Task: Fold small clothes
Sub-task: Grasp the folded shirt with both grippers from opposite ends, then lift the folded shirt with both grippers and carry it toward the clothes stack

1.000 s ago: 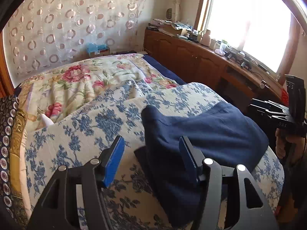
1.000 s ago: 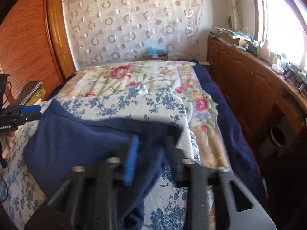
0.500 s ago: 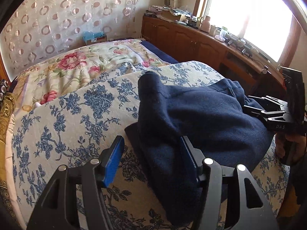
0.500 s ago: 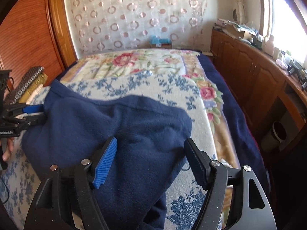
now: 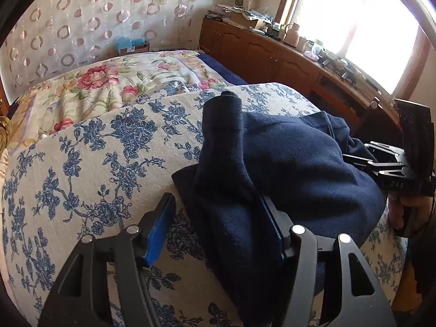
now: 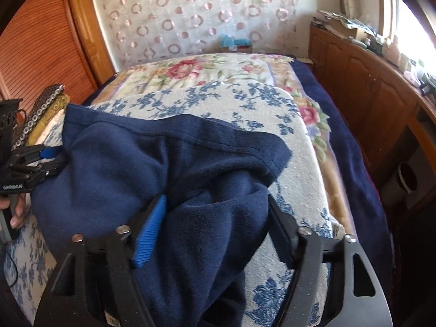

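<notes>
A navy blue fleece garment lies bunched on the blue-flowered bedspread. In the left wrist view my left gripper is open, its jaws wide apart, with a fold of the garment lying between them near the right finger. My right gripper shows at the garment's far right edge. In the right wrist view the garment spreads ahead and my right gripper is open, with bunched cloth between the jaws. My left gripper shows at the garment's left edge.
A rose-patterned quilt covers the far half of the bed. Wooden cabinets with clutter under the window run along the right. A wooden louvred door and stacked folded textiles stand at the left.
One second ago my right gripper was nearly shut on the garment; it has since opened. Both grippers have lowered and the garment has settled onto the bedspread.
</notes>
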`<state>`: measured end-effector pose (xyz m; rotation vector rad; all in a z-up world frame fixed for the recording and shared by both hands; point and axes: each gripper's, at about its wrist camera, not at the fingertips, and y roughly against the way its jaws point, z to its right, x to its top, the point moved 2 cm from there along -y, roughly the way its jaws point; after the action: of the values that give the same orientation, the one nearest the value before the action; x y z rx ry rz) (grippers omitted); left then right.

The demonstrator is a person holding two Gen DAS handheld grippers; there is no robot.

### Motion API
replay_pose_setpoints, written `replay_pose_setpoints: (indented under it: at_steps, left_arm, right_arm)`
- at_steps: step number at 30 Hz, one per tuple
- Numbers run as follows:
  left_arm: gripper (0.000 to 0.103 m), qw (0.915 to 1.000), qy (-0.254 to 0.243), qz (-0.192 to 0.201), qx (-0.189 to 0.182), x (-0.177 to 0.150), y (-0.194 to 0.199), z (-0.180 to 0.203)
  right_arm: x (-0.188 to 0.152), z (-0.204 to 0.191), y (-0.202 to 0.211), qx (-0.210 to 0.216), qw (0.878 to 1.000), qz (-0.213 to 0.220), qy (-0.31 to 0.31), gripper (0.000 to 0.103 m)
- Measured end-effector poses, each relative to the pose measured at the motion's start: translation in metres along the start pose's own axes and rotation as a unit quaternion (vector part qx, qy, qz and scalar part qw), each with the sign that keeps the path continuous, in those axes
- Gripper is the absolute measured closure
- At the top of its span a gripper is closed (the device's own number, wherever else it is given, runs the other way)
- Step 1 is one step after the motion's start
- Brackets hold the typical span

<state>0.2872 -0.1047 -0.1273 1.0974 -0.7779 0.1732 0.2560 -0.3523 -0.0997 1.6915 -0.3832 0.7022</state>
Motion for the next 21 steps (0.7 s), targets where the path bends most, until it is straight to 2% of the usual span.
replay_pose_setpoints:
  at_steps: [1,2,4,6,8,9,12,17,21]
  left_arm:
    - [0.042,0.9999,0.004,-0.001,-0.011,0.0,0.001,0.0]
    - [0.043,0.9997,0.006,-0.002,-0.025,0.001,0.001,0.0]
    - [0.046,0.9995,0.005,-0.002,-0.03,0.001,0.001,0.001]
    - [0.064,0.9994,0.004,-0.002,-0.035,0.002,0.002,0.002]
    - [0.07,0.999,0.016,-0.003,-0.042,0.002,0.005,0.001]
    - [0.079,0.9989,0.02,-0.001,-0.041,0.003,0.007,0.0]
    - [0.089,0.9988,0.016,0.021,-0.041,0.004,0.021,0.005]
    - [0.091,0.9976,0.002,0.061,-0.033,0.005,0.052,0.016]
    - [0.093,0.9957,-0.014,0.091,-0.009,0.002,0.082,0.021]
  right_arm:
    - [0.0,-0.002,0.0,0.011,1.0,0.001,0.003,0.047]
    - [0.0,-0.003,0.0,0.02,1.0,0.001,0.004,0.057]
    - [-0.001,-0.005,0.0,0.03,1.0,0.0,0.007,0.061]
    - [-0.002,-0.006,0.002,0.039,0.999,0.003,0.009,0.074]
    - [-0.003,-0.009,0.005,0.038,0.999,0.007,0.016,0.078]
    - [-0.003,-0.012,0.007,0.034,0.999,0.013,0.023,0.079]
    - [-0.003,-0.019,0.013,0.022,0.999,0.029,0.038,0.082]
    - [0.005,-0.021,0.03,0.023,0.998,0.058,0.032,0.084]
    - [0.016,-0.034,0.048,0.024,0.995,0.085,0.05,0.085]
